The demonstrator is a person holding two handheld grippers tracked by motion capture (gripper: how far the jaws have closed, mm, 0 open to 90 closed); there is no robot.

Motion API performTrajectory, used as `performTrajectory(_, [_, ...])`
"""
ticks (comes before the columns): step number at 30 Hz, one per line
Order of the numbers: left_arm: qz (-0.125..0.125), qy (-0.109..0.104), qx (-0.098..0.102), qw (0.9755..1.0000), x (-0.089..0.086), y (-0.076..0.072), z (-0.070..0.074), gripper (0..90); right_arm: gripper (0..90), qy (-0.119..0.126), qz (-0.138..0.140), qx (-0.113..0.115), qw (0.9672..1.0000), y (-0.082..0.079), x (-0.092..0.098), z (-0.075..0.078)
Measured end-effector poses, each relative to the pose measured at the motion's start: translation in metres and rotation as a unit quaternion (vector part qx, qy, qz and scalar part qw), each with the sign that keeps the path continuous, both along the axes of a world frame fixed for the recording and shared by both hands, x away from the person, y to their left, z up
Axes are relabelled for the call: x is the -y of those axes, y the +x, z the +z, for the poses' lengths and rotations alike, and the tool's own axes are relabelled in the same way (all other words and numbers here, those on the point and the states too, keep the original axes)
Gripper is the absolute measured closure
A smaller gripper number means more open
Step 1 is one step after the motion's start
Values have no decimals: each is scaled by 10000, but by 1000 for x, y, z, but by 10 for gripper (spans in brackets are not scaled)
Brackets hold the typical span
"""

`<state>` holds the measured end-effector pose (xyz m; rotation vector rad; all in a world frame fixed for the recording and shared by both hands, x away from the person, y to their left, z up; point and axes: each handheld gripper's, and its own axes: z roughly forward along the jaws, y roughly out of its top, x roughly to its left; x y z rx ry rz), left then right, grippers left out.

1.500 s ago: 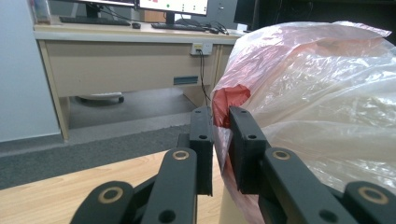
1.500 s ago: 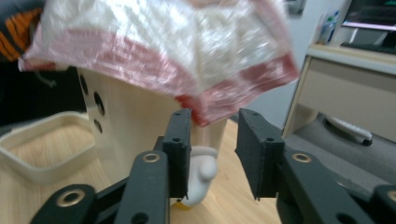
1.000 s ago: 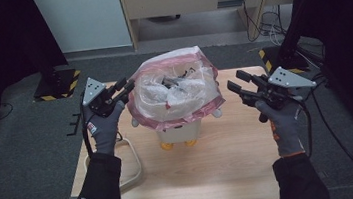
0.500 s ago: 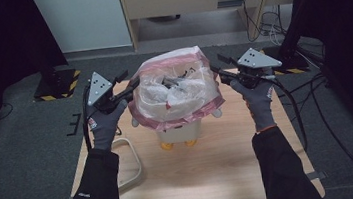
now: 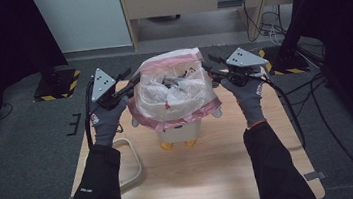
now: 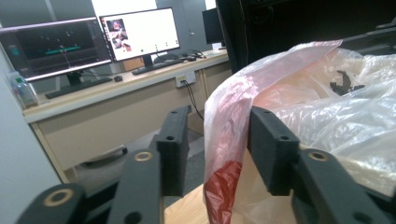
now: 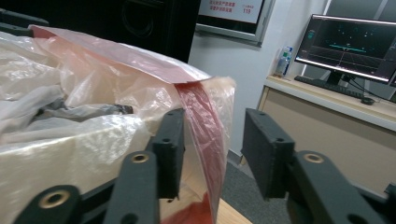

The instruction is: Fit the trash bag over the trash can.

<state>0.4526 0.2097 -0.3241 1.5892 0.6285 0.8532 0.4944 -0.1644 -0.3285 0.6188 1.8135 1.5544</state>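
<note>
1 bag | pink-tinted, translucent | crumpled, open-topped | stuffed with plastic

Your bag at frame centre is translucent pink with a red rim, over a white bin. Your gloves are grey, the sleeves black. The table is light wood; hazard blocks at upper left are striped yellow-black.
</note>
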Motion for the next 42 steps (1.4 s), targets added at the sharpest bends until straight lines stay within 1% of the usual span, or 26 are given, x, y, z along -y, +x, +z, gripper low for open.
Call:
performTrajectory(5, [-4,-45,-79,10000,2,7,-1,692,753,-16,-29,-77,10000,7,-5,-2])
performTrajectory(8, [-29,-122,-179,9998,4,9,-3,766,842,155,-64,-116,9998,9,-5,-1])
performTrajectory(11, [-37,-215,-281,9994,4,11,-4,809,894,271,-63,-199,9994,10,-5,2])
performTrajectory(12, [10,-241,-300,9993,4,12,-4,819,900,301,-33,-235,9993,11,-5,3])
performTrajectory(13, [17,-324,-341,9989,4,13,-5,831,900,295,-34,-265,9992,11,-5,5])
performTrajectory(14, [60,-371,-371,9986,3,14,-5,842,900,360,-21,-293,9989,12,-6,6])
performTrajectory(15, [109,-397,-400,9984,4,16,-5,849,900,402,1,-348,9986,13,-6,7])
performTrajectory(16, [163,-406,-474,9979,4,18,-6,857,900,371,-29,-354,9987,14,-8,9])
performTrajectory(17, [229,-407,-507,9976,4,20,-7,864,900,350,-43,-408,9985,16,-10,9])
performTrajectory(19, [344,-436,-631,9965,6,24,-8,876,900,231,-145,-509,9983,20,-14,10])
performTrajectory(21, [465,-438,-774,9950,6,28,-11,877,900,188,-234,-608,9977,23,-18,8])
performTrajectory(23, [545,-437,-983,9927,7,31,-16,875,900,50,-323,-717,9969,27,-21,3])
performTrajectory(26, [652,-413,-1154,9903,8,35,-22,873,900,-88,-370,-973,9945,31,-25,-6])
performTrajectory(27, [685,-379,-1175,9900,9,35,-24,874,900,-134,-384,-1009,9941,31,-25,-9])
performTrajectory(29, [665,-345,-1235,9895,10,35,-28,879,900,-191,-365,-1150,9925,32,-26,-15])
performTrajectory(30, [683,-284,-1271,9891,11,35,-29,884,900,-214,-352,-1173,9922,32,-26,-18])
performTrajectory(31, [677,-227,-1290,9891,12,35,-31,888,900,-235,-321,-1250,9914,32,-27,-22])
performTrajectory(32, [665,-214,-1305,9890,12,34,-34,890,900,-277,-313,-1266,9911,31,-27,-25])
performTrajectory(34, [633,-231,-1350,9886,11,31,-39,889,900,-275,-267,-1323,9905,28,-25,-32])
performTrajectory(35, [625,-285,-1369,9882,10,29,-42,885,898,-278,-252,-1341,9903,26,-24,-35])
performTrajectory(37, [617,-413,-1377,9877,7,26,-46,862,888,-363,-240,-1326,9902,23,-24,-37])
performTrajectory(38, [613,-482,-1397,9871,6,24,-47,840,877,-359,-231,-1313,9904,21,-24,-36])
performTrajectory(39, [665,-533,-1424,9861,4,23,-48,809,861,-354,-214,-1318,9904,19,-24,-35])
performTrajectory(41, [695,-578,-1419,9858,1,19,-48,758,795,-324,-222,-1362,9899,18,-23,-34])
performTrajectory(42, [702,-626,-1413,9855,-1,17,-47,736,769,-333,-252,-1342,9901,17,-21,-34])
